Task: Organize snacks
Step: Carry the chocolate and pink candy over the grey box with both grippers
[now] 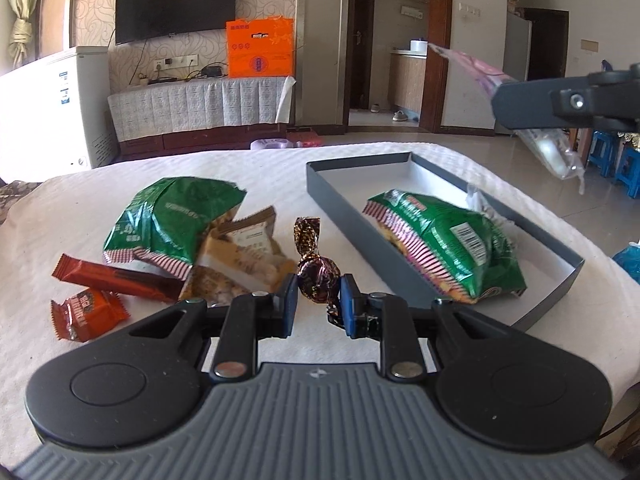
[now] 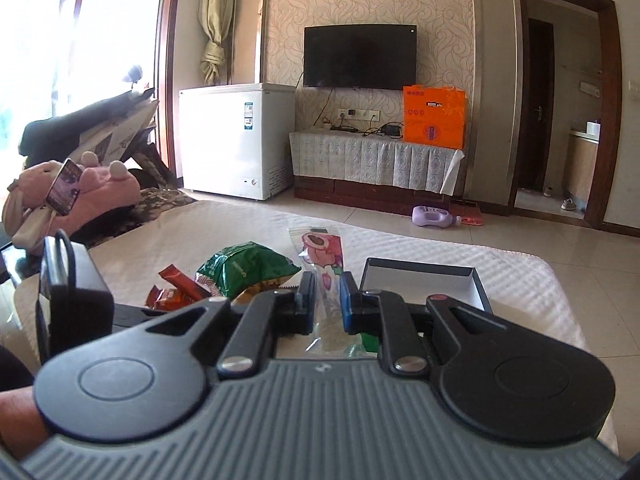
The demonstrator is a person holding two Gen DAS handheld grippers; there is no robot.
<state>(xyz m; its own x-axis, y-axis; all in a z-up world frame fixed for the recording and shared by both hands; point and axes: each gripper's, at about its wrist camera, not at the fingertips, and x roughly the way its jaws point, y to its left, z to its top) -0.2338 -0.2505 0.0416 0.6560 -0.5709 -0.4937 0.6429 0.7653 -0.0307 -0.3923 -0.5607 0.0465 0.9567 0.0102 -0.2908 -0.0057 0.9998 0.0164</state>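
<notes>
Crinkly foil candy sits pinched in my left tongs; my right tongs clamp a glossy pink packet, shallow grey tray at two o'clock.

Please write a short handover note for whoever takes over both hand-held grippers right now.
Left hand-held gripper: shut on a foil candy, above the cloth.
Right hand-held gripper: shut on a clear pink packet, held in the air.
Done: one green bag lies in the grey tray.
Left on the cloth: second green bag, beige packets, brown bar, orange snack.
Next, probably: put both held items in the tray, then the rest.
</notes>
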